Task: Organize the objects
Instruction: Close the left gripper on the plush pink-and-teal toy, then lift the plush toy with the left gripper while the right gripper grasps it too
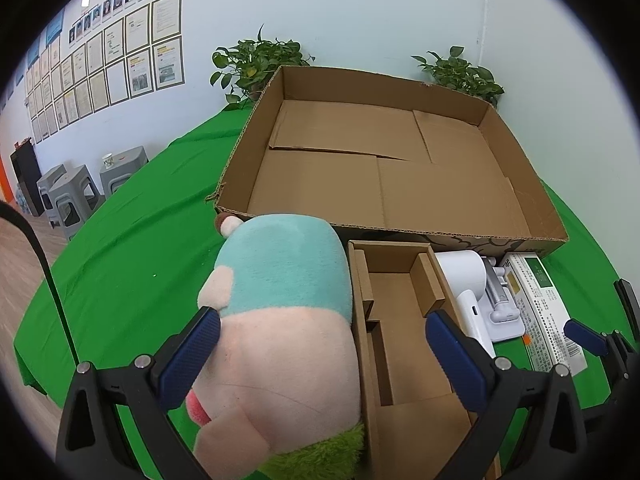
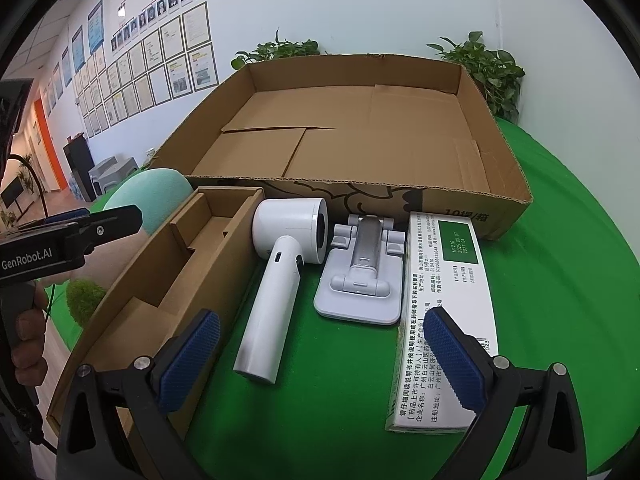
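Observation:
A large open cardboard box (image 1: 400, 168) stands empty on the green table; it also shows in the right wrist view (image 2: 360, 128). In front of it lie a plush toy (image 1: 280, 312), a small cardboard insert box (image 1: 400, 320), a white hair dryer (image 2: 280, 280), a white folding stand (image 2: 360, 276) and a white and green medicine box (image 2: 444, 312). My left gripper (image 1: 320, 352) is open, its jaws either side of the plush toy and the insert box's left wall. My right gripper (image 2: 320, 356) is open and empty above the table, near the hair dryer's handle.
Two potted plants (image 1: 260, 64) (image 1: 460, 72) stand behind the big box by the wall. Grey stools (image 1: 72, 196) stand on the floor to the left. The green tablecloth (image 2: 560, 280) shows bare at the right.

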Demonstrator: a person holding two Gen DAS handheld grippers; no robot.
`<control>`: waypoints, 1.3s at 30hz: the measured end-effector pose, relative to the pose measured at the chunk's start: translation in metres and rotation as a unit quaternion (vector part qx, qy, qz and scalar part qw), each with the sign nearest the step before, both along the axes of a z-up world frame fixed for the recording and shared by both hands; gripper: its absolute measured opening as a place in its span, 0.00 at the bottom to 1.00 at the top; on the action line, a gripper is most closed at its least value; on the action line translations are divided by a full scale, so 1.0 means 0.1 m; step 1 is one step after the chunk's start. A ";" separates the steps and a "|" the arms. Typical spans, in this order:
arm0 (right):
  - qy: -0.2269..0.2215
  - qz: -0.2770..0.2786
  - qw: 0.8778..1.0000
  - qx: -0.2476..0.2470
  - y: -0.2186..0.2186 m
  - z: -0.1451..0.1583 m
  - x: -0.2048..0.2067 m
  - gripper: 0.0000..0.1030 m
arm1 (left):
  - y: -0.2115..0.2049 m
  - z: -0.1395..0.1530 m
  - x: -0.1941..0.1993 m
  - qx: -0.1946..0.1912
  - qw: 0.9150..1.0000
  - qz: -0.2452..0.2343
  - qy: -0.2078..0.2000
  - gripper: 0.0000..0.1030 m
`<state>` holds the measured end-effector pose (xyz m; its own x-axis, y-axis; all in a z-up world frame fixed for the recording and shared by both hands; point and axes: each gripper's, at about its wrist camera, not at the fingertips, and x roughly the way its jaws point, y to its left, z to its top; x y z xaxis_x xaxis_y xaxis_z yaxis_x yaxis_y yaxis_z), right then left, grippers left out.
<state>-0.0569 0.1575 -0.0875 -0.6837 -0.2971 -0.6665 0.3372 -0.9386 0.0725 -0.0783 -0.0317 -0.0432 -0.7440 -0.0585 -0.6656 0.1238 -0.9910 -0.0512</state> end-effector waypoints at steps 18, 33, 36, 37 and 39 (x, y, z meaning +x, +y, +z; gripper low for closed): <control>-0.002 0.004 1.000 0.004 -0.03 -0.01 -0.02 1.00 | -0.12 -0.04 0.00 0.001 1.000 0.008 -0.006 0.99; 0.033 0.033 0.999 0.026 -0.18 0.12 0.01 1.00 | -0.27 -0.22 -0.05 0.011 0.998 0.009 -0.055 0.99; 0.046 0.050 0.997 0.040 -0.25 0.16 0.01 1.00 | -0.40 -0.25 -0.03 0.041 0.997 0.011 -0.060 0.99; 0.050 0.054 0.996 0.045 -0.27 0.17 0.00 1.00 | -0.42 -0.26 -0.02 0.050 0.997 0.007 -0.059 0.98; 0.055 0.062 0.995 0.049 -0.31 0.20 -0.01 1.00 | -0.45 -0.26 0.00 0.066 0.996 -0.003 -0.058 0.93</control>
<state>-0.0582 0.1264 -0.0670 -0.7161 -0.3222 -0.6192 0.4526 -0.8897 -0.0605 -0.0783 -0.0767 -0.0692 -0.6610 0.0393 -0.7493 0.1305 -0.9774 -0.1663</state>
